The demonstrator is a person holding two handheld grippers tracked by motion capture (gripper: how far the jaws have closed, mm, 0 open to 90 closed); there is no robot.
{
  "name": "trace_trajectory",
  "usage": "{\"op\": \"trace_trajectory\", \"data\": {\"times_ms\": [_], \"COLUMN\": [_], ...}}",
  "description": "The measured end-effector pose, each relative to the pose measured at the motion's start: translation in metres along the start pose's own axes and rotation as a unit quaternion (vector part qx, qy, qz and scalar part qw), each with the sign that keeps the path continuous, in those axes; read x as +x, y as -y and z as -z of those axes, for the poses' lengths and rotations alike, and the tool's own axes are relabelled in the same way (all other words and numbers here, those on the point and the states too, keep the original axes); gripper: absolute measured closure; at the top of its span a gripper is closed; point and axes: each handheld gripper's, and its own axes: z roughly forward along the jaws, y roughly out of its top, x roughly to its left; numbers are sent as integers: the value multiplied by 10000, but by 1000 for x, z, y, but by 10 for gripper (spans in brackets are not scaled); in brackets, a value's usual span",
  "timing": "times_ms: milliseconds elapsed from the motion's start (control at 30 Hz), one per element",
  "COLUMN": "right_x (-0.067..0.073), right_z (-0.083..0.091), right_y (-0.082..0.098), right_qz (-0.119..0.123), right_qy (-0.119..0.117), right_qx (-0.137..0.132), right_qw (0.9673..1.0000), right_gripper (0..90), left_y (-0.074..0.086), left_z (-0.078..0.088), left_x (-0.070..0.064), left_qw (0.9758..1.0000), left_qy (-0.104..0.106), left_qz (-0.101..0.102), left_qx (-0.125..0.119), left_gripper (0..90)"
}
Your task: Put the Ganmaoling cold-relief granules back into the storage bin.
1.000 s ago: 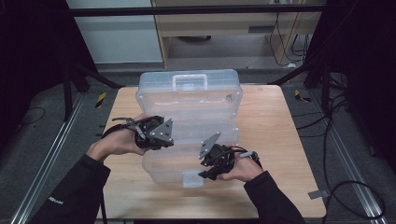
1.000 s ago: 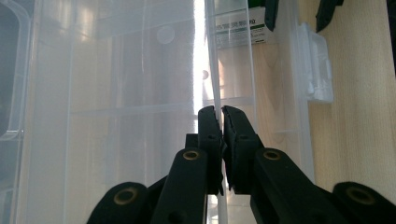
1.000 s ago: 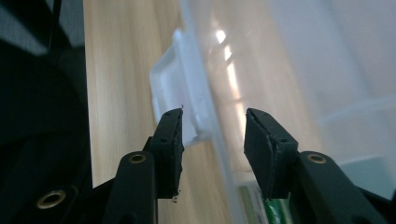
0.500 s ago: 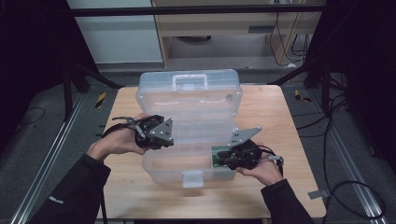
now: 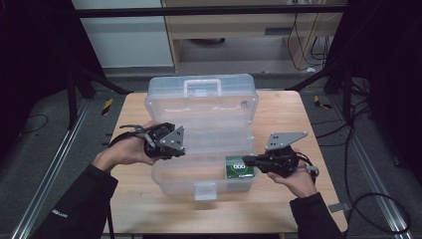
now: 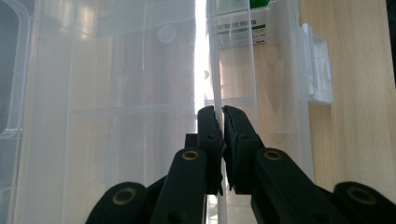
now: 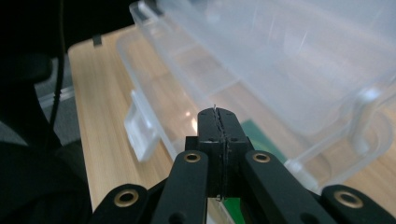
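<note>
A: Start at nine o'clock. What is the left claw [image 5: 175, 149] doing?

B: It is clamped on the left wall of the clear storage box [image 5: 199, 107], which sits mid-table [image 5: 278, 199] with its lid standing open toward twelve o'clock. In the left gripper view the thin plastic wall [image 6: 215, 70] runs straight between the two jaws.

A: And inside the box?

B: A green packet [image 5: 239, 167] lies in the tray's corner at about four o'clock, against the right wall.

A: The right claw [image 5: 247, 160]?

B: At three o'clock, just outside that wall beside the packet. Its jaws have just been closing and now meet with nothing between them.
</note>
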Motion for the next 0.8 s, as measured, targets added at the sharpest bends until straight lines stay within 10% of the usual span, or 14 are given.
{"op": "trace_trajectory", "data": {"times_ms": [367,800], "right_x": [-24,-63], "right_z": [8,0], "right_y": [-20,-31], "right_qz": [-334,-745], "right_qy": [564,1011], "right_qx": [-727,-793], "right_qw": [9952,9889], "right_gripper": [900,900], "left_y": [0,1], "left_z": [0,0], "left_x": [0,-1], "left_qw": [10000,10000], "left_qy": [-6,-2], "left_qz": [14,51], "left_qx": [-9,-36], "left_gripper": [853,853]}}
